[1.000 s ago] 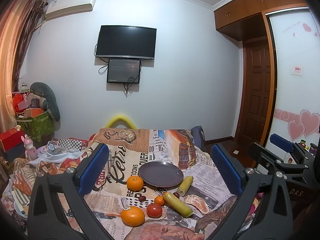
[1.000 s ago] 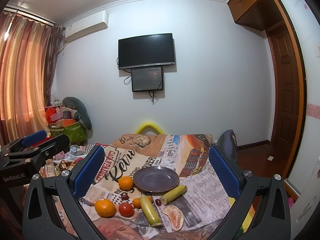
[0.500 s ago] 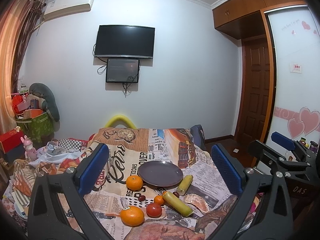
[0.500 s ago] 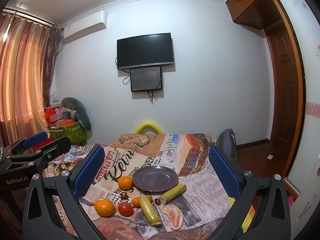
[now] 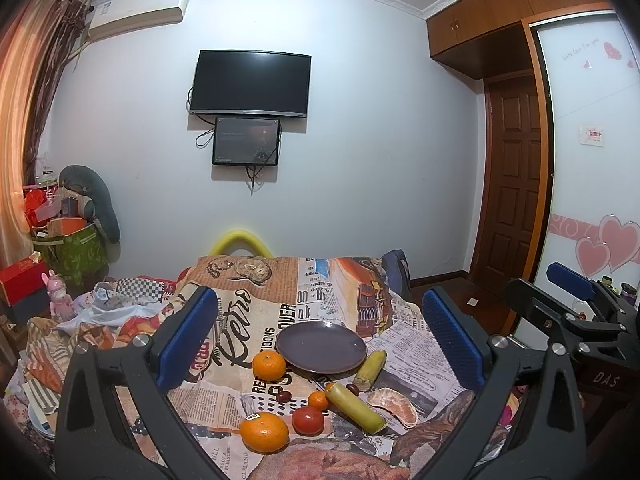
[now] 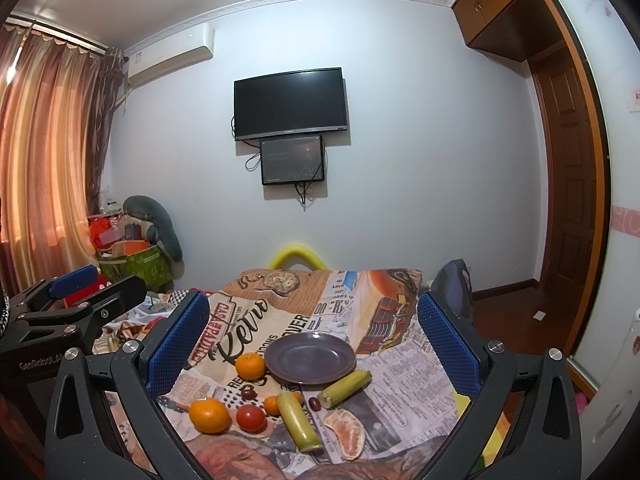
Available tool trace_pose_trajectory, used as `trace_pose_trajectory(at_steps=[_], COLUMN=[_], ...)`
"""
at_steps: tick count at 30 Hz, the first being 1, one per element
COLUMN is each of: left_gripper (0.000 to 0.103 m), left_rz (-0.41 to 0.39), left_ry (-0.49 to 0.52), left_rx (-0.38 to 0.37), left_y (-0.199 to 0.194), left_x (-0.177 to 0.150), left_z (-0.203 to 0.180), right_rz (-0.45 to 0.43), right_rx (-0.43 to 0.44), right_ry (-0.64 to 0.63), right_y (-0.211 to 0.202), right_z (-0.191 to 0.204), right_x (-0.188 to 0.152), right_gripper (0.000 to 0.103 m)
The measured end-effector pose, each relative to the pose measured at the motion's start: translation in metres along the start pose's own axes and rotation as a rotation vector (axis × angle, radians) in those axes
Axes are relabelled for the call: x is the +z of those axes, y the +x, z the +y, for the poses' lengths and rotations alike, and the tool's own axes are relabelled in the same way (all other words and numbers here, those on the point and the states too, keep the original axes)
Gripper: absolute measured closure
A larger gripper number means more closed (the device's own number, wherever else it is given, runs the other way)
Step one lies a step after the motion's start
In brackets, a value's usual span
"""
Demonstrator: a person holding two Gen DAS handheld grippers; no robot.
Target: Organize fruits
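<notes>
A dark purple plate (image 5: 321,347) (image 6: 310,358) sits empty on a newspaper-print cloth (image 5: 256,312). Near it lie an orange (image 5: 269,365) (image 6: 250,366), a bigger orange (image 5: 264,432) (image 6: 209,415), a tomato (image 5: 307,420) (image 6: 251,418), a small tangerine (image 5: 318,400), two yellow-green cane pieces (image 5: 355,401) (image 6: 345,389), a peeled orange half (image 5: 393,401) (image 6: 347,433) and dark dates (image 5: 283,396). My left gripper (image 5: 318,340) is open and empty, held above and before the fruit. My right gripper (image 6: 312,340) is open and empty, likewise.
A yellow chair back (image 5: 239,241) stands behind the table. Clutter, a green bag (image 5: 76,254) and a toy (image 5: 60,296) lie at the left. A wooden door (image 5: 514,200) and a wardrobe panel (image 5: 592,200) are at the right. A TV (image 5: 251,83) hangs on the wall.
Both views have shifted only slightly; the fruit and plate lie as before and both grippers stay open.
</notes>
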State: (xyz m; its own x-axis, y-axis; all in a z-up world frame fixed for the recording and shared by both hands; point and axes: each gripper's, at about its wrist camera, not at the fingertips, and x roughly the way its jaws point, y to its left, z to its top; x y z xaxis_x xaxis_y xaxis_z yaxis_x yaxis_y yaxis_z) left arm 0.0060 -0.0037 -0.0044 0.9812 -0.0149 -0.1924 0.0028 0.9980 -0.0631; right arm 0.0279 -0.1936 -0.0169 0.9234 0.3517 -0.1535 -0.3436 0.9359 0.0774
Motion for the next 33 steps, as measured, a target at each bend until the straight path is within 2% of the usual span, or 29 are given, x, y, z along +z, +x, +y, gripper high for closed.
trace_pose_trajectory(at_steps=[33], left_gripper=[0.0], left_rz=[0.018], left_ry=[-0.013], left_rx=[0.005], left_y=[0.0087], left_x=[-0.0019], left_z=[0.0073], right_rz=[0.024], right_rx=[-0.001], right_ry=[-0.006], right_y=[0.0074], right_z=[-0.0017], right_x=[-0.0059], right_gripper=[0.0])
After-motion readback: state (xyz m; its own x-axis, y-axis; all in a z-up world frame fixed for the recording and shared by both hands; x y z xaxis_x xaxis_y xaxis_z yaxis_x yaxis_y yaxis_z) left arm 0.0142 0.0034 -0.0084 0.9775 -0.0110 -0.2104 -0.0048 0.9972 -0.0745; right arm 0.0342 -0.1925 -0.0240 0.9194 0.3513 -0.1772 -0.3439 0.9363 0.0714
